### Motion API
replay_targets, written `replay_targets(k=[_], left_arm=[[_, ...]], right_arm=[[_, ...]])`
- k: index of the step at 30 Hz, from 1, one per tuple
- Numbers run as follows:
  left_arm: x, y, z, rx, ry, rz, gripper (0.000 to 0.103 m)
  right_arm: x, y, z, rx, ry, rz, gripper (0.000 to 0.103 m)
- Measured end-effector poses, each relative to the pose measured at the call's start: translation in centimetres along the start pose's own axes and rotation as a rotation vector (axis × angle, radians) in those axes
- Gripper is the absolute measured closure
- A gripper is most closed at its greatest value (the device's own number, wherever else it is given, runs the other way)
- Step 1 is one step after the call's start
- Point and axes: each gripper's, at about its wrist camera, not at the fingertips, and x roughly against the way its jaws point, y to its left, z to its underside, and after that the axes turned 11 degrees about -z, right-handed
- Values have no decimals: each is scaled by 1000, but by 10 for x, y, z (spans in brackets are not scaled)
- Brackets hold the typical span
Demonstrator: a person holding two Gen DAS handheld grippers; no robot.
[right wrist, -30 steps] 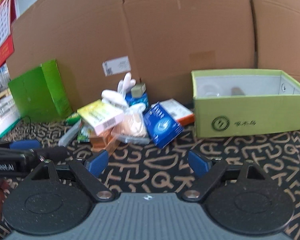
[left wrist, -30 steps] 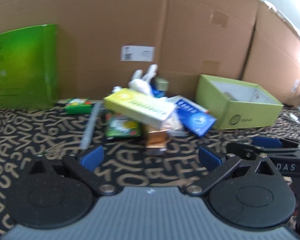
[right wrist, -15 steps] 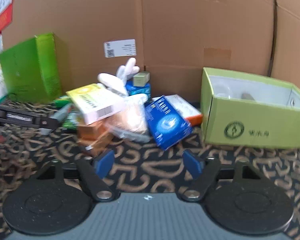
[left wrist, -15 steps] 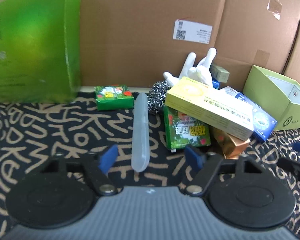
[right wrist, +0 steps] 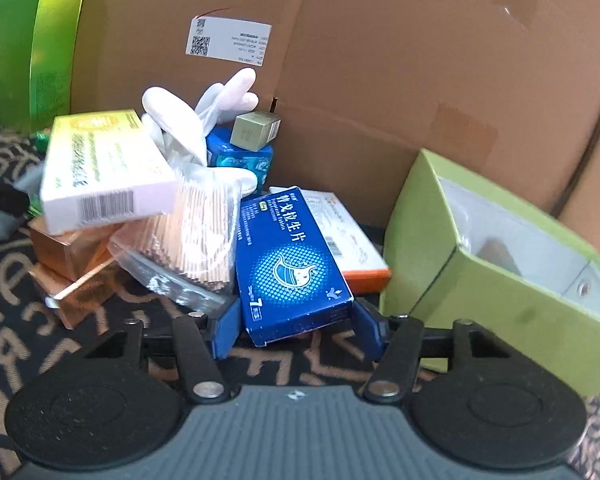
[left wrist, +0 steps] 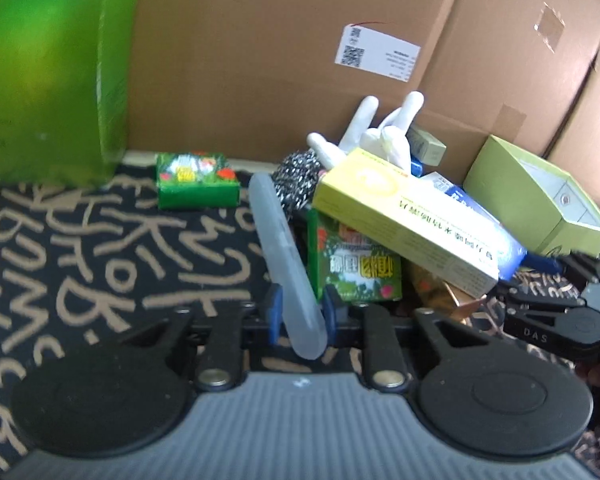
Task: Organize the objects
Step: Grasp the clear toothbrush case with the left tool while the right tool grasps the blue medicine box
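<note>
Pile of boxes before a cardboard wall.
Long yellow carton [left wrist: 404, 220] lies atop the pile; frosted plastic tube [left wrist: 284, 260] left of it; open light-green box [right wrist: 500, 264] right.

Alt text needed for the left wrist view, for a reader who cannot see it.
The left gripper has just closed its blue fingers on a translucent plastic tube lying on a patterned cloth. To its right lies a pile of small boxes topped by a yellow box.

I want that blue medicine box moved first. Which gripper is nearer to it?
Right. The right gripper has its jaws around the blue medicine box, having just been closing. The left gripper is across the pile, closed on the clear tube.
</note>
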Motion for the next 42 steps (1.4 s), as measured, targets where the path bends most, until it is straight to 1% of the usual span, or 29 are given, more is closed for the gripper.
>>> replay_targets(k=[2,4,7,9,10,11,12,13,14,15,16,17,18,20,22,24,25,27,29,30,31,32,33,35,37,39,41,42], left_arm=[[6,-1,4,13,10,14,87],[15,0,12,16,34,48,87],[38,-3,27,-33,69,90,87],[55,-3,39,-58,99,117,86],[63,-4,43,-65,106,124,86],[69,-4,46,-69,98,119,84],[73,-6,47,-70,81,96,74],[76,-7,46,-73,60,68,68],[76,-10,44,-75,36,44,58],[74,-13,41,-77,21,28,54],[71,-15,38,-77,17,22,53],[67,-18,34,-80,20,23,48],[63,-21,31,-90,23,20,44],[55,-28,27,-119,22,-24,41],[45,-30,25,-133,35,-56,43],[45,-28,26,-143,36,-57,54],[47,-28,27,-156,41,-57,57],[50,-26,28,-156,46,-38,57],[51,-27,29,-162,42,-49,56],[50,-28,30,-173,43,-55,57],[51,-29,31,-186,41,-58,58],[51,-30,31,-197,42,-55,64],[52,-30,30,-200,48,-46,67],[53,-27,30,-190,57,-26,67],[54,-26,30,-185,57,-24,67],[53,-26,30,-179,56,-25,67],[51,-28,28,-177,54,-28,67],[50,-29,27,-178,53,-27,65]], right_arm=[[9,-3,3,-62,23,-33,41],[24,-6,10,-133,57,-91,41],[53,-6,30,-254,105,-187,41],[76,2,42,-255,116,-245,42],[85,7,47,-243,124,-273,42],[93,11,50,-225,117,-287,42],[98,15,52,-202,109,-285,39],[100,19,52,-176,102,-267,39],[100,23,51,-145,90,-238,39],[96,25,48,-123,86,-203,38],[92,26,45,-118,90,-173,38],[88,27,42,-126,89,-159,37],[85,25,39,-141,80,-160,36],[78,22,35,-182,80,-162,36],[73,23,35,-200,81,-164,35],[71,23,36,-220,90,-158,35],[71,23,37,-231,87,-160,35],[72,20,38,-261,81,-159,34],[74,15,37,-311,62,-153,34],[72,13,35,-331,54,-141,34],[70,11,33,-343,49,-125,34],[67,10,31,-347,45,-119,34],[63,9,30,-350,48,-128,34],[57,9,30,-384,75,-163,34],[60,12,32,-386,61,-179,33],[62,13,31,-392,45,-157,32],[62,13,29,-397,30,-116,32],[61,11,27,-407,27,-109,31]])
